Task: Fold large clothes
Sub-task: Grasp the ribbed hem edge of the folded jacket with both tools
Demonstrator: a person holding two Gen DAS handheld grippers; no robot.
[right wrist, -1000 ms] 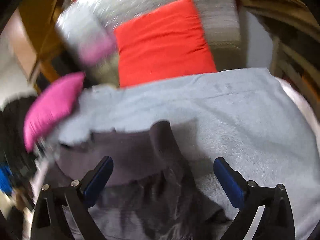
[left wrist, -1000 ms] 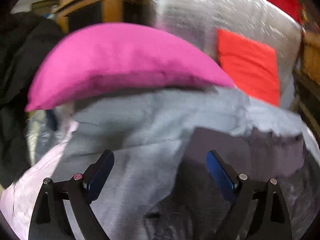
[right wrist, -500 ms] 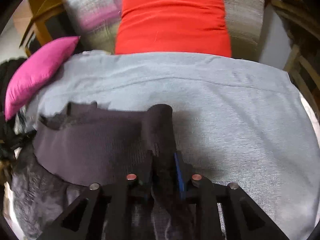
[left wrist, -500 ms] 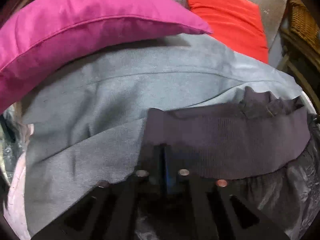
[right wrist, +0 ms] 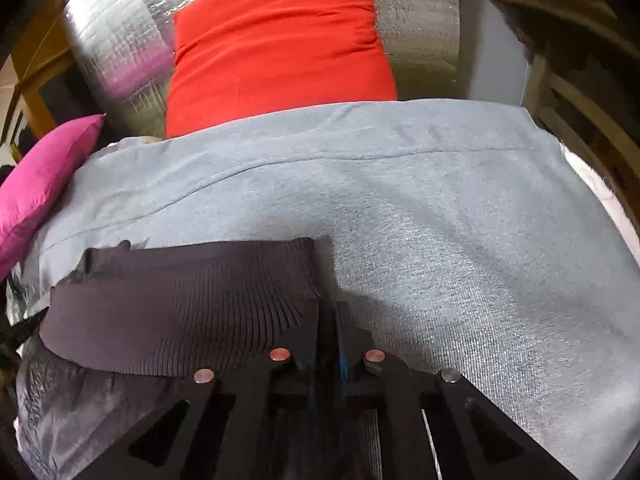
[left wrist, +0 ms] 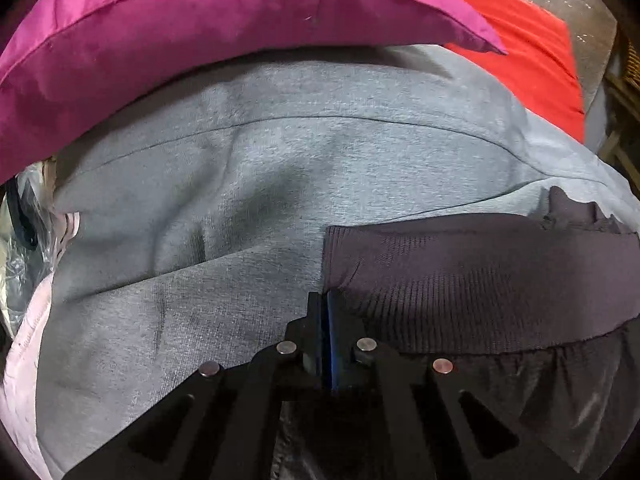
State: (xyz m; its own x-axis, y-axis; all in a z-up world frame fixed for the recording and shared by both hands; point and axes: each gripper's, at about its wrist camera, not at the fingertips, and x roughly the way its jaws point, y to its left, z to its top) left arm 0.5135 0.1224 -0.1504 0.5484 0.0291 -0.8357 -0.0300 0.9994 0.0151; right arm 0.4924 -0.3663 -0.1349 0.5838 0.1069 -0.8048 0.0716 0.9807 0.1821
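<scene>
A dark garment with a ribbed purple-black waistband (left wrist: 480, 280) and shiny black fabric below lies on a grey cloth (left wrist: 260, 168). My left gripper (left wrist: 325, 300) is shut on the left end of the waistband. My right gripper (right wrist: 332, 308) is shut on the right end of the same waistband (right wrist: 180, 304), which stretches flat between the two. The grey cloth (right wrist: 440, 220) spreads wide under the garment. The fingertips are buried in fabric.
A magenta cushion (left wrist: 200, 32) lies just beyond the grey cloth on the left; it also shows in the right wrist view (right wrist: 44, 180). A red cushion (right wrist: 276, 48) leans on a silver quilted backrest (right wrist: 112, 40). Wooden furniture (right wrist: 580, 120) stands at the right.
Both grippers went from open above the garment to shut on the waistband ends. The waistband is now pulled straighter and flatter, and both cameras sit closer to the cloth.
</scene>
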